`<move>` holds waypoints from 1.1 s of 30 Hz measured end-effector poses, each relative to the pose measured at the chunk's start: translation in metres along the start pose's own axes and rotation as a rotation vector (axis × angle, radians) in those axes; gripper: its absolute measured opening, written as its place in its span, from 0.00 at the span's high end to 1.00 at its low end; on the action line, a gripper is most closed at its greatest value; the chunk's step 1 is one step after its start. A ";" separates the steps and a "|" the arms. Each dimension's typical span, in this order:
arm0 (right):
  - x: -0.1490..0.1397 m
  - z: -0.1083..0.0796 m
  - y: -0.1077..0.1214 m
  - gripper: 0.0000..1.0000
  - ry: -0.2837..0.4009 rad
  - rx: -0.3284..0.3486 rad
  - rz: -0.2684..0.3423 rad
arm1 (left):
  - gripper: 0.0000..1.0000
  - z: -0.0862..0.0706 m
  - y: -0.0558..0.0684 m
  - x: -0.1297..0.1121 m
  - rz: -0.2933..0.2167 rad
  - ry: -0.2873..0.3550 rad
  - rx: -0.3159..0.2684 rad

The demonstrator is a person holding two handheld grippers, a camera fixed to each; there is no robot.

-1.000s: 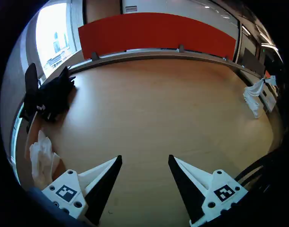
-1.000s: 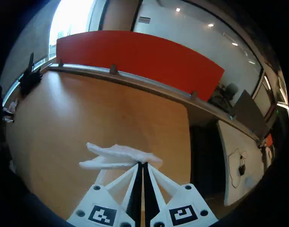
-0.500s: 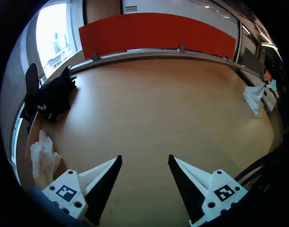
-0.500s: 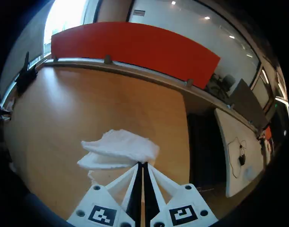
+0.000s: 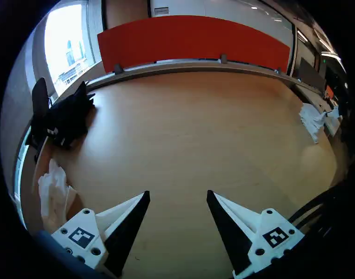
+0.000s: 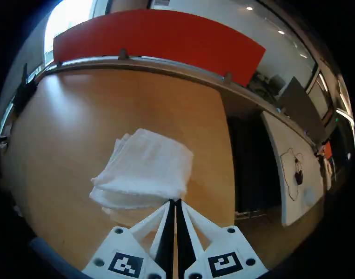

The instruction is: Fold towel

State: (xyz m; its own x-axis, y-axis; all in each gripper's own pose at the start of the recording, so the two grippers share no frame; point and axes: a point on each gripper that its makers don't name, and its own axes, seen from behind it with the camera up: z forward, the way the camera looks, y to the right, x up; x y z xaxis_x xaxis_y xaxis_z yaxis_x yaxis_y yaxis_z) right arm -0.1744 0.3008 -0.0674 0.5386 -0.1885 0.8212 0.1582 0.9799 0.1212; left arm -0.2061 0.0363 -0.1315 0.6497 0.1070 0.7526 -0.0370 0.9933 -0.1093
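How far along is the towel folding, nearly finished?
Nearly, it seems. Done: the towel is stacked in neat folded layers. In hand: the right gripper is shut on its near edge over the wooden table; the left gripper is open and empty. Left: probably set it flat and let go; I cannot tell whether it already rests down.

The towel (image 6: 147,169) was white and nubbly, folded into a thick, squarish pad of several layers, with the stacked edges showing along its near-left side. Its near corner was pinched between the closed fingers of the right tool (image 6: 175,202). The rest spread flat, away from the tool, over the pale wooden counter (image 6: 75,121), close to that counter's right edge. In the left gripper view it was a small white bundle far off, one corner drooping.
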 end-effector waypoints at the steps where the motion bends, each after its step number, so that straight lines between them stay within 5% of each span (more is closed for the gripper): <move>1: -0.003 0.001 0.000 0.96 -0.007 -0.002 0.004 | 0.09 0.000 0.000 0.000 0.000 0.000 0.001; 15: -0.039 0.018 0.005 0.96 -0.095 -0.039 0.047 | 0.09 0.000 -0.002 -0.002 0.007 -0.008 0.007; 27: -0.041 0.018 0.005 0.96 -0.093 -0.043 0.052 | 0.09 0.002 0.000 0.002 0.010 -0.006 0.005; 33: -0.044 0.016 0.004 0.84 -0.094 -0.048 0.050 | 0.09 0.003 0.002 0.003 0.008 -0.005 0.001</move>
State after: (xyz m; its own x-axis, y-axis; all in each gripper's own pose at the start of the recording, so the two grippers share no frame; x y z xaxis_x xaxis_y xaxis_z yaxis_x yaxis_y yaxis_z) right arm -0.2108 0.3144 -0.0943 0.4671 -0.1303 0.8746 0.1736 0.9833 0.0538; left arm -0.2067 0.0384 -0.1276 0.6459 0.1153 0.7546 -0.0433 0.9925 -0.1146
